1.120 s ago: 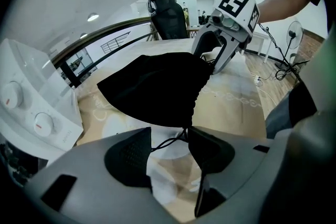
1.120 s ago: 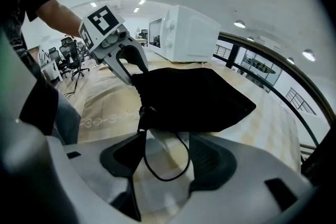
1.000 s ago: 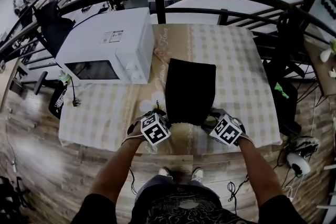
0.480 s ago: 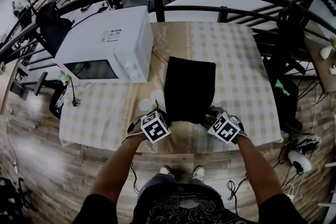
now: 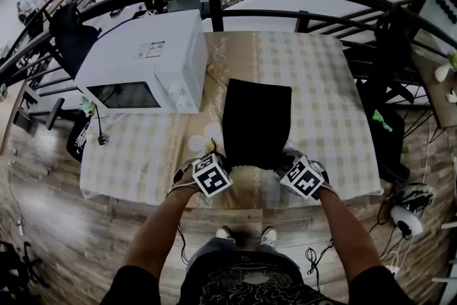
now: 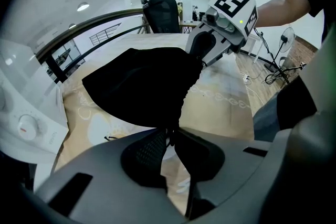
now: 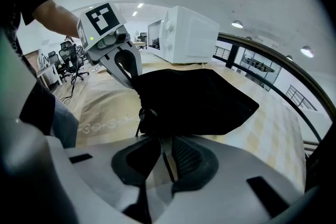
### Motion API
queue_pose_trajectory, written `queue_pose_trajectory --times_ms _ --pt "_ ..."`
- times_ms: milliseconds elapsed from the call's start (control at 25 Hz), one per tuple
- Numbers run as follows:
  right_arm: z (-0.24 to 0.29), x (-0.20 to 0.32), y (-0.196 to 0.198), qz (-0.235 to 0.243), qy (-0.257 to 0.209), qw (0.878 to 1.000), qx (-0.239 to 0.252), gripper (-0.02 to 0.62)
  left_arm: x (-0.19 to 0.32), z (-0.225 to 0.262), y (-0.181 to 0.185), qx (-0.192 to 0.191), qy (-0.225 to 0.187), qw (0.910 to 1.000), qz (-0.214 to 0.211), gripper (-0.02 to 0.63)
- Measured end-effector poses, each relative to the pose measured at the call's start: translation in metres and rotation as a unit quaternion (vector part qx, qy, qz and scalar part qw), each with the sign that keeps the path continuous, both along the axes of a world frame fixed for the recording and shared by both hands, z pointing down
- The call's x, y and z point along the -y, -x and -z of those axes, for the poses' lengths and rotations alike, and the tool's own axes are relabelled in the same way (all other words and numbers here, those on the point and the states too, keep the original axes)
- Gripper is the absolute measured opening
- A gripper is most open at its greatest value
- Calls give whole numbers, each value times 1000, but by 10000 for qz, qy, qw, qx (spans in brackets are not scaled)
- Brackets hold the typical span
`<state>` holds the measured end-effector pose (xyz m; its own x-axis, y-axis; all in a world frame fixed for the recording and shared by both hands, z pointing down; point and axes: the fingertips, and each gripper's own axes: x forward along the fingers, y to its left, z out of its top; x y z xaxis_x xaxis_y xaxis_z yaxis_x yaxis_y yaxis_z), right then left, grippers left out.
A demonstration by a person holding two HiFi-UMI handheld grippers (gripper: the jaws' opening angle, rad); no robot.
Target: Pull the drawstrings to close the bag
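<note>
Where the beige checked tablecloth [image 5: 325, 82] runs toward the near edge of the table, a black fabric drawstring bag [image 5: 255, 121] lies flat, roughly rectangular, with its closed end away from the person and its gathered, slightly puckered mouth toward them. It sits just right of a white microwave oven [image 5: 143, 61] and does not touch it. The cloth of the bag is matt and unmarked, and it bulges a little in both gripper views. The left gripper [image 5: 218, 155] stands at the left corner of the mouth and the right gripper [image 5: 286, 158] at the right corner, each touching the bag's edge. In the left gripper view the jaws are closing and their tips are already pinched onto the left drawstring cord [image 6: 169, 136], a thin black line that leaves the bag's corner just ahead of them. In the right gripper view the jaws are likewise closing. A narrow gap remains between the pads, and the right drawstring cord [image 7: 166, 161] runs lengthwise through that gap from the bag's corner, which hangs directly above the jaw tips.
</note>
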<state>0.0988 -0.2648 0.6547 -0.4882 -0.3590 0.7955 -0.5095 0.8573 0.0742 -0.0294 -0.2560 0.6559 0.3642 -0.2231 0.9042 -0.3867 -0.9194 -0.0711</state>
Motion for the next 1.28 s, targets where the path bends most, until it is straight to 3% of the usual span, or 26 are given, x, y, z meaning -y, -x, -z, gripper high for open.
queue_pose_trajectory --times_ms 120,640,960,1280 --pt "0 0 -3 -75 -131 9999 -71 34 -2 1 0 -16 -20 10000 40 57" --pt "8 1 -21 -532 -419 9976 -159 23 -5 11 -2 -1 -222 9993 309 31" --pt "20 3 -26 -826 -544 9950 136 21 -1 21 1 -88 -442 9971 609 31" --pt "45 12 -29 -1221 -722 9881 591 21 13 50 3 -222 -949 9897 1045 31"
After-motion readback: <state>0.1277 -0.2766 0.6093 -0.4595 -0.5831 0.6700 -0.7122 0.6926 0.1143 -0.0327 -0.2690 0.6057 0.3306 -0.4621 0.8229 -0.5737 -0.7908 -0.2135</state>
